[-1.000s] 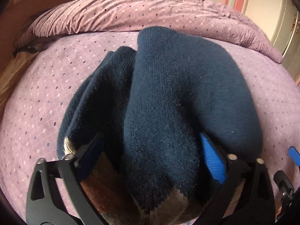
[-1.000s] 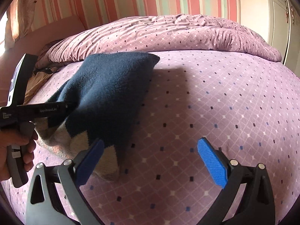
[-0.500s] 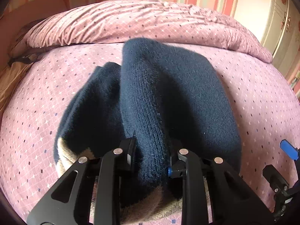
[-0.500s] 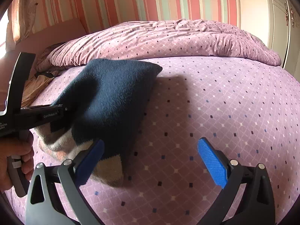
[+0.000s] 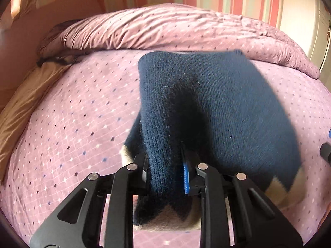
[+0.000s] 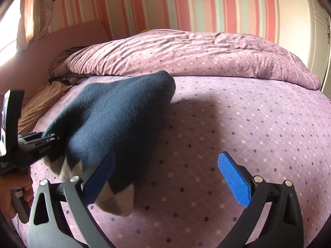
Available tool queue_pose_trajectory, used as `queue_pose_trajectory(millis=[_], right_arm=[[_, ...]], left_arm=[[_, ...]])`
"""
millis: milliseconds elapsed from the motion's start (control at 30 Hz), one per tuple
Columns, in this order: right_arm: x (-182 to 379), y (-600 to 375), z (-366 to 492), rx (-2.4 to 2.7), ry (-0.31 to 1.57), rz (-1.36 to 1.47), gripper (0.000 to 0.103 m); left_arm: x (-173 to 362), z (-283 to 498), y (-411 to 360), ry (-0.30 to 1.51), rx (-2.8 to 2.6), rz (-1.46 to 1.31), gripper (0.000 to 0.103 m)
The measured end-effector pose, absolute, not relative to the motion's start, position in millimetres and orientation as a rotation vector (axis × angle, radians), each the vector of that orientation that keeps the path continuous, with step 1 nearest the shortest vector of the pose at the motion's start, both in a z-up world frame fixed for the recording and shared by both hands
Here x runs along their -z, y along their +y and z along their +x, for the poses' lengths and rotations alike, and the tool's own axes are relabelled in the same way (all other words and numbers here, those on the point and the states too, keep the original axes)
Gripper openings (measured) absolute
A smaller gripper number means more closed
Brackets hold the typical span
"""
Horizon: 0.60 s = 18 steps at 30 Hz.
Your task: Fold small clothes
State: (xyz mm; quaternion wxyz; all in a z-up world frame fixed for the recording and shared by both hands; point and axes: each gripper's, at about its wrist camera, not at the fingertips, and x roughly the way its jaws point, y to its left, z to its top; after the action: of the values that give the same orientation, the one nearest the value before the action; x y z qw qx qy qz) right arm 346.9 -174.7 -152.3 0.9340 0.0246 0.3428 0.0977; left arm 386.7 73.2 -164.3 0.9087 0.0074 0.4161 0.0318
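Left hand-held gripper [image 5: 165, 169]: we see it clamped on a ridge of the navy knit garment [image 5: 217, 111], which hangs ahead of it above the bed [image 5: 72, 124]. Right hand-held gripper [image 6: 165, 175]: fingers spread apart, garment's tan-patterned hem just beside its left finger [image 6: 99, 177].

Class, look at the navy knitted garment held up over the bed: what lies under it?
Under the navy garment lies the purple dotted bedsheet, darkened by its shadow. The left gripper pinches a fold. Whatever sheet lies directly below the cloth is covered.
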Motion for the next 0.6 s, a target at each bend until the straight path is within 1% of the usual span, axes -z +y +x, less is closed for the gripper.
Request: queue_pose_trajectory(millis=[167, 300, 367, 400, 433, 467, 500, 533, 567, 600], right_arm=[[168, -140, 357, -0.231, 0.751, 0.015, 0.101], [187, -131, 366, -0.195, 0.822, -0.009, 0.101], [196, -132, 370, -0.187, 0.859, -0.012, 0.101], [200, -131, 372, -0.182, 0.88, -0.026, 0.101], [208, -130, 375, -0.17, 0.908, -0.058, 0.101], [214, -128, 376, -0.161, 0.928, -0.083, 0.101], [220, -128, 377, -0.156, 0.947, -0.097, 0.101], [225, -129, 378, -0.157, 0.956, -0.091, 0.101], [228, -130, 378, -0.16, 0.958, -0.087, 0.101], [229, -130, 379, -0.162, 0.959, -0.091, 0.101]], left_arm=[[180, 386, 80, 0.849, -0.044, 0.046, 0.027], [191, 391, 83, 0.858, -0.049, 0.016, 0.041], [198, 389, 81, 0.85, -0.052, 0.034, 0.044], [200, 387, 79, 0.846, -0.056, 0.04, 0.049], [202, 386, 79, 0.843, -0.06, 0.039, 0.057], [205, 385, 81, 0.835, -0.072, 0.029, 0.063], [206, 385, 83, 0.828, -0.086, 0.026, 0.077], [208, 384, 86, 0.819, -0.116, 0.023, 0.094], [212, 384, 91, 0.813, -0.139, 0.006, 0.099], [216, 385, 98, 0.815, -0.14, -0.026, 0.1]])
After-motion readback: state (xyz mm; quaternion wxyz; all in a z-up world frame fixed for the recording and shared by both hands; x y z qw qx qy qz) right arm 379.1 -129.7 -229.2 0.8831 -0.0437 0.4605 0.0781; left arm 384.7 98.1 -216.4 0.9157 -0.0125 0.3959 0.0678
